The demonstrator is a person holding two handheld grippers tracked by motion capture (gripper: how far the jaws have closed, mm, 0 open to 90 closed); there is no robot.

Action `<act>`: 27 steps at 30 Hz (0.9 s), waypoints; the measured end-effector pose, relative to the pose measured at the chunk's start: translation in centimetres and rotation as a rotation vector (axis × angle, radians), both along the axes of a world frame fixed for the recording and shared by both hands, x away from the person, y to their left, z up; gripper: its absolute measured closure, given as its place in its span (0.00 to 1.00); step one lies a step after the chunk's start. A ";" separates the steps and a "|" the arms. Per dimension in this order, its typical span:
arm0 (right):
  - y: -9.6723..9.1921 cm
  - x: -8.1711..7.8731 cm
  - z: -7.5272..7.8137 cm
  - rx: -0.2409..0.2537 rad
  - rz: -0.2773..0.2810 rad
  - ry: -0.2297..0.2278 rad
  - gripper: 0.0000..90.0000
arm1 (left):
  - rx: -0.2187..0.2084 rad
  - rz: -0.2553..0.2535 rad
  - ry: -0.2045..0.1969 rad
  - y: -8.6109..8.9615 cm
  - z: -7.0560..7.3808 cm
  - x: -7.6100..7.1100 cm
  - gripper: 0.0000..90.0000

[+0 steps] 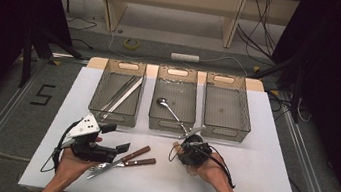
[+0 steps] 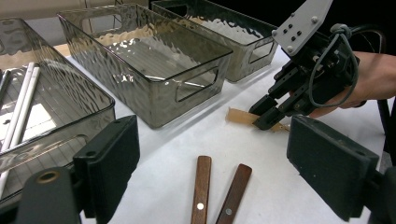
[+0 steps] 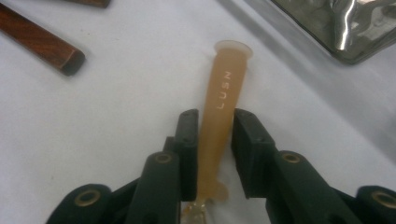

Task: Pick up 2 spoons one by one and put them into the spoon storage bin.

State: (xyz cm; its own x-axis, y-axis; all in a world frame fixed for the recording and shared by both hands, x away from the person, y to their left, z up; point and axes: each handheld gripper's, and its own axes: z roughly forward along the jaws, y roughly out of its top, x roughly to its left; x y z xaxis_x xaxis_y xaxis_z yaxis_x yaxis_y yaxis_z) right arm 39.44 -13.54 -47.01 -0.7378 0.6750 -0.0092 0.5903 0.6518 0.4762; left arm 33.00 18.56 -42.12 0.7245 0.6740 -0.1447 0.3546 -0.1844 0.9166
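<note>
A tan translucent utensil handle (image 3: 219, 93) marked LUSN lies on the white table (image 1: 258, 179). My right gripper (image 3: 215, 126) points down at it, and both pads press its sides. The left gripper view shows that handle (image 2: 238, 115) sticking out from the right gripper (image 2: 264, 116). My left gripper (image 1: 116, 138) is held open above two wooden-handled utensils (image 1: 138, 157), with nothing between its fingers. Their handles (image 2: 201, 189) lie below the open left gripper (image 2: 217, 168).
Three smoky clear bins stand along the back: the left bin (image 1: 114, 116) holds long metal pieces (image 1: 120, 96), the middle bin (image 1: 170, 125) a spoon (image 1: 165, 104), and the right bin (image 1: 224, 132) holds nothing. A wooden handle end (image 3: 42, 42) lies near the right gripper.
</note>
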 end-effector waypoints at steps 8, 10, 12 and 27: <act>-0.1 0.1 0.0 0.005 0.007 0.004 0.85 | 0.008 -0.002 -0.001 0.0 0.0 0.0 0.19; -0.2 0.2 0.1 0.008 0.008 0.007 0.86 | 0.005 -0.001 -0.003 0.0 0.0 0.0 0.19; -0.2 0.3 0.1 0.012 0.011 0.009 0.86 | 0.005 0.000 -0.001 0.0 0.0 0.0 0.19; -0.7 0.3 1.0 0.057 0.020 0.014 0.87 | 0.003 0.002 0.001 0.1 0.0 0.0 0.19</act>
State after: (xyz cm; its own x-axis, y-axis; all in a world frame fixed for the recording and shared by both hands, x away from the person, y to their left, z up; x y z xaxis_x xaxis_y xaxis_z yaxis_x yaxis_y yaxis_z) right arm 39.78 -14.22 -45.97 -0.7512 0.6589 0.0395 0.5842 0.6358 0.5045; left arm 33.03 18.68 -42.13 0.7233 0.6755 -0.1435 0.3557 -0.1863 0.9158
